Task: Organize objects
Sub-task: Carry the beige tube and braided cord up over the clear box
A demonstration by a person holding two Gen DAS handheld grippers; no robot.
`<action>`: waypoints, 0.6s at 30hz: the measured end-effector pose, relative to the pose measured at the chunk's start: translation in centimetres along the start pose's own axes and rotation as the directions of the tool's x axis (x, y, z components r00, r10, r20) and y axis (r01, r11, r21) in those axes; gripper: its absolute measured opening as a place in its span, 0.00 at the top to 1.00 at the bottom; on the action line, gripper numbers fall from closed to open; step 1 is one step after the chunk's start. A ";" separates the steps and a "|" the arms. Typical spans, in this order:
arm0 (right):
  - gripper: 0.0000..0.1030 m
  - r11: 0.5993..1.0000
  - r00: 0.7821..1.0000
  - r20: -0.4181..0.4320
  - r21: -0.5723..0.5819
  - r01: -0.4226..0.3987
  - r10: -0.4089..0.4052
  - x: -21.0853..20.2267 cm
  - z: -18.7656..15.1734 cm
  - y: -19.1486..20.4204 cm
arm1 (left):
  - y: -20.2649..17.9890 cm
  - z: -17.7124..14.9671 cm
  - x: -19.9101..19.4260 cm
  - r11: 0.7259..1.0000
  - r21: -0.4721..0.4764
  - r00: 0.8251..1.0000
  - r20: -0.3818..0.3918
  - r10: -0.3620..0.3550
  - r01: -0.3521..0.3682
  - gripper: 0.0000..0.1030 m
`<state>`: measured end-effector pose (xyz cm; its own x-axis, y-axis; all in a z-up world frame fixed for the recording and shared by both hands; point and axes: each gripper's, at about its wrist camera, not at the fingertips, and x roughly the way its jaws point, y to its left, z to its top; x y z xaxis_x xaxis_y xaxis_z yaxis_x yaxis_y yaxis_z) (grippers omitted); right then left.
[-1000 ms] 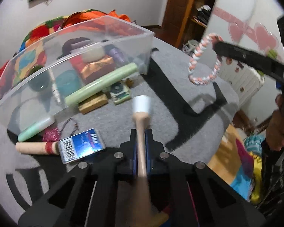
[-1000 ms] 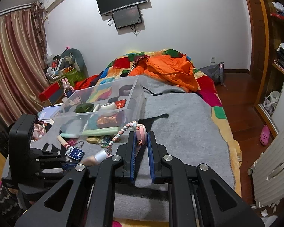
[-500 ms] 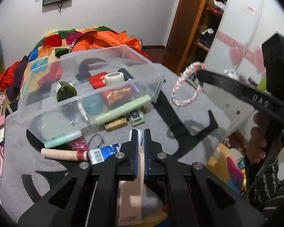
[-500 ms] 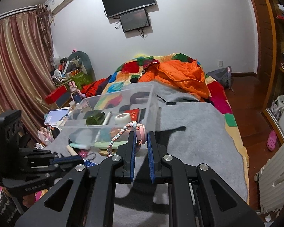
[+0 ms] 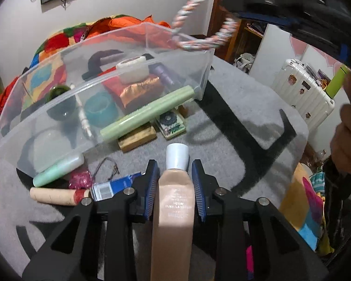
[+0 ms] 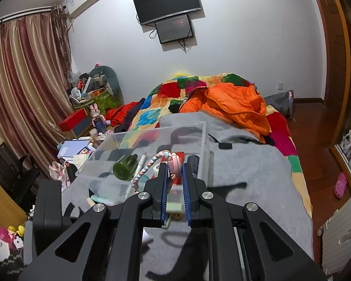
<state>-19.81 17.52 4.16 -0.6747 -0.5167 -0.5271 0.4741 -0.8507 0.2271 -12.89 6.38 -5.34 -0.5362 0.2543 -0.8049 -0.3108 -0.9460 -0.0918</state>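
Over the clear bin's far right corner, your right gripper holds its jaws clamped on the braided ring, hanging above the rim. Your left gripper's jaws are opening around the beige tube, white cap pointing toward the bin. Loose items crowd the grey blanket left; right lies open.

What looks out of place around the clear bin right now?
Several items lie on the grey blanket outside the clear bin: a mint tube, a wooden block, a blue card. The bin looks tipped, its near wall resting over them.
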 end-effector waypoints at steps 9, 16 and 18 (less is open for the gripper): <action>0.90 1.000 0.999 -0.033 -0.019 0.012 -0.013 3.6 1.7 0.3 | 2.3 0.3 -3.6 0.994 -0.102 0.995 0.100 -0.030 0.040 0.83; 0.90 1.000 0.997 -0.078 -0.018 -0.002 0.001 6.4 2.1 0.7 | 4.6 1.3 -7.4 0.986 -0.157 0.978 0.207 -0.020 0.054 0.83; 0.90 1.000 0.995 -0.099 -0.020 -0.009 0.007 7.3 1.9 1.1 | 5.4 1.5 -8.2 0.982 -0.178 0.973 0.228 -0.014 0.056 0.83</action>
<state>-25.32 12.61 2.12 -0.6125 -0.5103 -0.6037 0.4914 -0.8440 0.2149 -11.36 -0.49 1.66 -0.6969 0.3067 -0.6483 -0.1955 -0.9509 -0.2398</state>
